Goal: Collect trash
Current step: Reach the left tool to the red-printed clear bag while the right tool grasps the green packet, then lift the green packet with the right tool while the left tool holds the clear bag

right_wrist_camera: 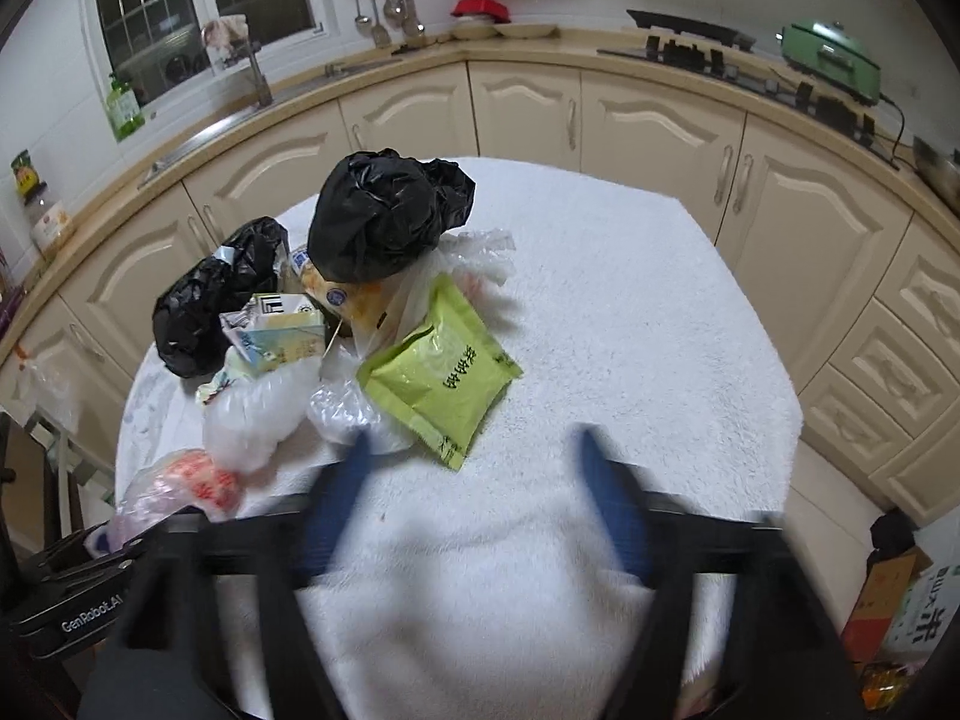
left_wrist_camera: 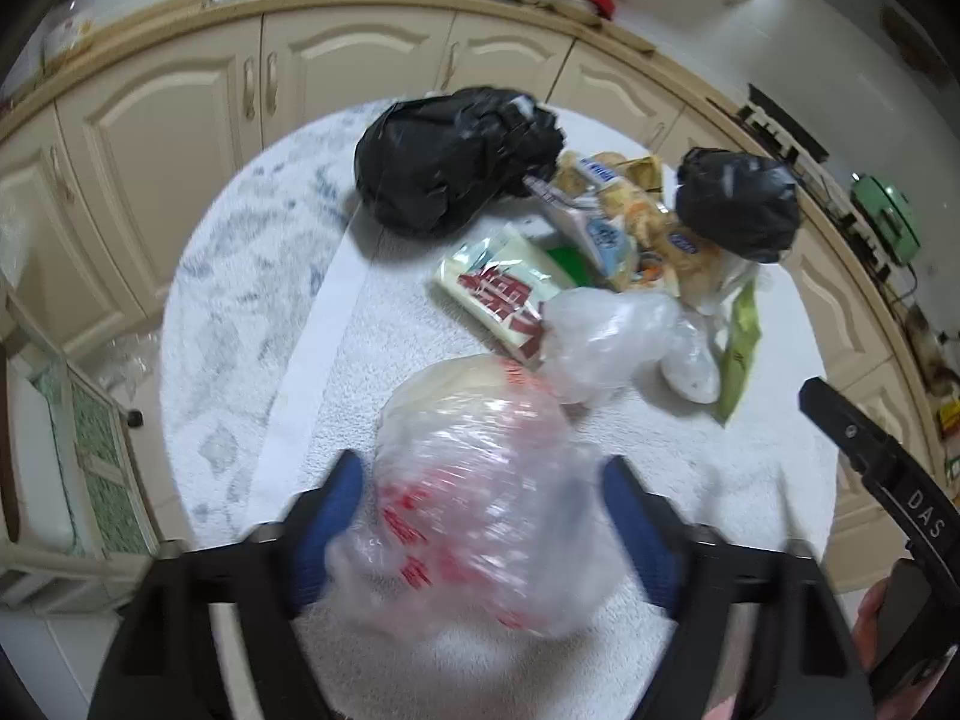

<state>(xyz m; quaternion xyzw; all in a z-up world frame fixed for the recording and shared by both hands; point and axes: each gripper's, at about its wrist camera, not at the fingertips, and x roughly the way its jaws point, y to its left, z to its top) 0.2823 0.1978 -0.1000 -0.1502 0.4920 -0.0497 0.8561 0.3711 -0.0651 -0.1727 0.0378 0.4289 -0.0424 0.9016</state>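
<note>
Your left hand-held gripper stands apart around the clear red-printed bag, nearest you from the large black bag on the table; it looks light, soft and slippery, so pinch bunched film. Only the right view shows the right hand-held gripper apart and empty, beside the green pouch

Cream cabinets are curving under a tan counter. A green appliance is sitting on the counter at the right, beside a black stove. Utensils are hanging from a wall rail. A green bottle is standing by the dark window. A white fluffy cloth is covering the surface.
</note>
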